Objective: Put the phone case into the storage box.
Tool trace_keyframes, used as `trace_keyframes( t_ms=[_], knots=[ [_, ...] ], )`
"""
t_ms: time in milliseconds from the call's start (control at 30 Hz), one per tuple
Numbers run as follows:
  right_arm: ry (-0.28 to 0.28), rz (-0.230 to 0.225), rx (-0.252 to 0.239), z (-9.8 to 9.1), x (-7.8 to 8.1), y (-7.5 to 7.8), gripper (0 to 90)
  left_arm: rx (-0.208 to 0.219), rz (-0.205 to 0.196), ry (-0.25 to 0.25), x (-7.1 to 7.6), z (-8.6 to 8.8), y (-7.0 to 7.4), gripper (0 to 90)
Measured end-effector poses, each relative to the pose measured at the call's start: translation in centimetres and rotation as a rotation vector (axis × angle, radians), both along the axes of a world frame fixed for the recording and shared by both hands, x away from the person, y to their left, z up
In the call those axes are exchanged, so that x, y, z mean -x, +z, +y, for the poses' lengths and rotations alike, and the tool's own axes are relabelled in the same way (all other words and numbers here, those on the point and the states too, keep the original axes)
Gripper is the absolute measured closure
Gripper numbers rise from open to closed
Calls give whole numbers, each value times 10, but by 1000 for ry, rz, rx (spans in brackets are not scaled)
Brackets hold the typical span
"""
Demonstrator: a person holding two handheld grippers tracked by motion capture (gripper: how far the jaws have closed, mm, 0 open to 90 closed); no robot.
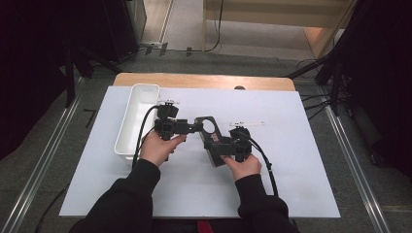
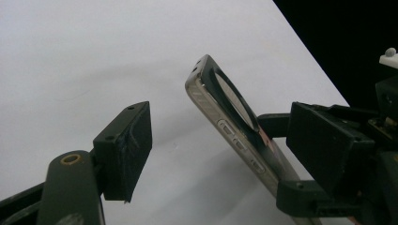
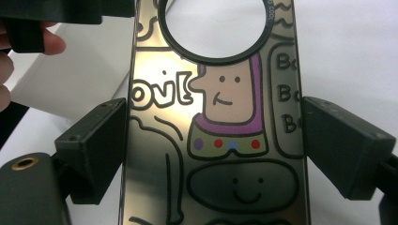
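Note:
A phone case (image 1: 210, 133) with cartoon drawings and a round ring hole is held above the white table cover (image 1: 291, 170). My right gripper (image 1: 217, 148) comes in from the right and is shut across the case's width; in the right gripper view both pads (image 3: 101, 145) press on the long edges of the case (image 3: 216, 140). My left gripper (image 1: 197, 127) reaches from the left to the case's ring end. In the left gripper view the case (image 2: 225, 122) stands edge-on between the wide-open jaws of the left gripper (image 2: 223, 126), clear of the left pad (image 2: 126, 150).
A long white bin (image 1: 127, 127) lies along the left side of the cover, right beside the left hand. A thin white strip (image 1: 248, 124) lies on the cover just behind the right gripper. Dark stands and cables ring the table.

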State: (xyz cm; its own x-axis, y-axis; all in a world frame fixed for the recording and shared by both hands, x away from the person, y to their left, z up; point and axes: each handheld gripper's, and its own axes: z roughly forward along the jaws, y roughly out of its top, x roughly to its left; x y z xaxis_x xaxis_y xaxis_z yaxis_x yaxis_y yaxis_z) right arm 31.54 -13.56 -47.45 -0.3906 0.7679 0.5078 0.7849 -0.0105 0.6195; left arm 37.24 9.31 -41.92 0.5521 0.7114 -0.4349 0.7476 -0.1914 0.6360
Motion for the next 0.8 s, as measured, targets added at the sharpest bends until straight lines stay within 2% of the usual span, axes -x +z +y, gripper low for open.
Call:
trace_keyframes(
  t_ms=[300, 400, 567, 700, 800],
  knots=[
    [-28, -10, -28, 3, 3, -5, 108, 13, 18, 33, -7, -11, 3, 254],
    [-35, -11, -34, 4, 4, -5, 108, 4, 23, 46, -9, -13, 3, 268],
    [-58, -28, -53, 5, 7, -5, 108, 22, 39, 74, -11, -15, 3, 301],
    [-73, -36, -66, 6, 7, -5, 108, 32, 37, 91, -12, -17, 3, 304],
    [-82, -43, -77, 7, 7, -4, 108, 16, 28, 111, -11, -19, 3, 337]
  ],
)
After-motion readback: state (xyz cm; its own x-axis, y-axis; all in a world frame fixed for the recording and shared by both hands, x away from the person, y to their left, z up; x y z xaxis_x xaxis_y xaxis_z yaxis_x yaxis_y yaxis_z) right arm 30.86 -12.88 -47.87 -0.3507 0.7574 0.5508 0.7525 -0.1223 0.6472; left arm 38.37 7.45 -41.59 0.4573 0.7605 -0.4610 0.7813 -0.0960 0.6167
